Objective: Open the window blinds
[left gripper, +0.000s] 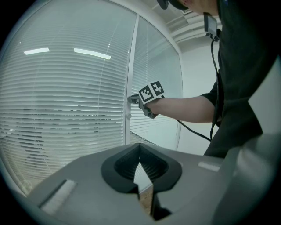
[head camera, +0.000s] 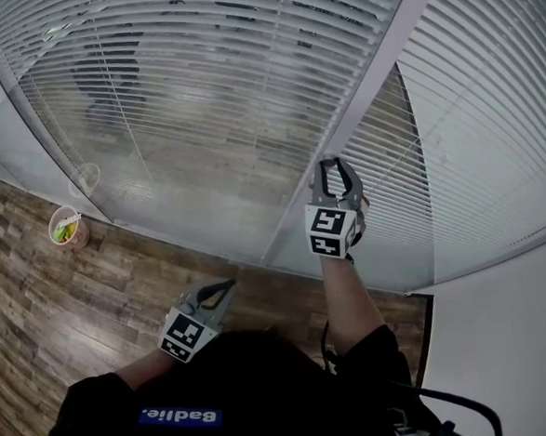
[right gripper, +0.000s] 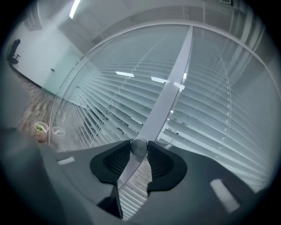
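White slatted blinds (head camera: pixel 200 106) cover the glass panes on both sides of a pale upright window frame (head camera: pixel 367 94). My right gripper (head camera: pixel 335 166) reaches level to that frame. In the right gripper view its jaws are shut on a small round grey knob (right gripper: pixel 139 147) that sticks out from the frame (right gripper: pixel 169 94). The left gripper view shows the right gripper (left gripper: pixel 131 99) at the frame too, with blinds (left gripper: pixel 66 110) to the left of it. My left gripper (head camera: pixel 224 288) hangs lower, near the person's body, shut with nothing between its jaws (left gripper: pixel 140 161).
A paper cup (head camera: pixel 68 227) with something green in it stands on the wood floor (head camera: pixel 37 303) by the glass, with a clear cup (head camera: pixel 86 177) next to it. A second small knob (left gripper: pixel 128 116) sits lower on the frame. A white wall (head camera: pixel 505 336) closes the right side.
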The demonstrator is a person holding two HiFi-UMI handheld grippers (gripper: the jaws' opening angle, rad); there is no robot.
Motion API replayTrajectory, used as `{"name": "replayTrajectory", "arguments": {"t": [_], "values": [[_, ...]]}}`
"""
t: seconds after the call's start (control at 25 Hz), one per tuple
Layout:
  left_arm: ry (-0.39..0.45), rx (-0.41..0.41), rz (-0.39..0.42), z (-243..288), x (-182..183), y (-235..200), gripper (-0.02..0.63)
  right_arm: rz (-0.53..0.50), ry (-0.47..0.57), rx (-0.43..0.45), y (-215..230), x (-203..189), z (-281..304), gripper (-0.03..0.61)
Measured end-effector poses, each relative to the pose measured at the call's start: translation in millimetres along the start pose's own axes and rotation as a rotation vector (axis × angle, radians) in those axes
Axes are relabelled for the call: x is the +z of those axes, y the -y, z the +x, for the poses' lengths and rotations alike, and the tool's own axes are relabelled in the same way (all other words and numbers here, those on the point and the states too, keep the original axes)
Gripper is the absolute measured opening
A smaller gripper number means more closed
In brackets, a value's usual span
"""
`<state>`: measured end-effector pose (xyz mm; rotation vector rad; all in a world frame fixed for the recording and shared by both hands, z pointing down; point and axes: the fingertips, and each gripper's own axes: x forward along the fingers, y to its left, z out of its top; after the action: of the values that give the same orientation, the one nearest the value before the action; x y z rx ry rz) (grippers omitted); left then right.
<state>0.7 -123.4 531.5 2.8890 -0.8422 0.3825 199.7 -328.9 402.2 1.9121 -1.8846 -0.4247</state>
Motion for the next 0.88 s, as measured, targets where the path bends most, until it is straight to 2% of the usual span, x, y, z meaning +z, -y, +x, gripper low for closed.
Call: {"name": "replayTrajectory", "arguments": {"t": [0.2, 0.4, 0.6, 0.88], "values": [[-0.001, 0.006, -0.009, -2.4, -2.4, -2.5, 0.000, -0.220, -0.018, -0.009, -4.1, 1.8, -1.1, 0.124], [0.001, -0.001, -0.007, -0.1, -1.1, -1.7, 0.000, -0.364, -0.033, -0.017, -5.9, 0.1, -0.1, 0.124], [0.003, -0.006, -0.004, 0.6, -0.2, -0.3, 0.000, -0.560, -0.053, -0.022, -8.5, -1.3, -0.3, 0.124], [0.005, -0.010, -0.001, 2.5, 0.9, 0.9, 0.000, -0.591, -0.051, -0.015, -8.3, -1.9, 0.7, 0.124]]}}
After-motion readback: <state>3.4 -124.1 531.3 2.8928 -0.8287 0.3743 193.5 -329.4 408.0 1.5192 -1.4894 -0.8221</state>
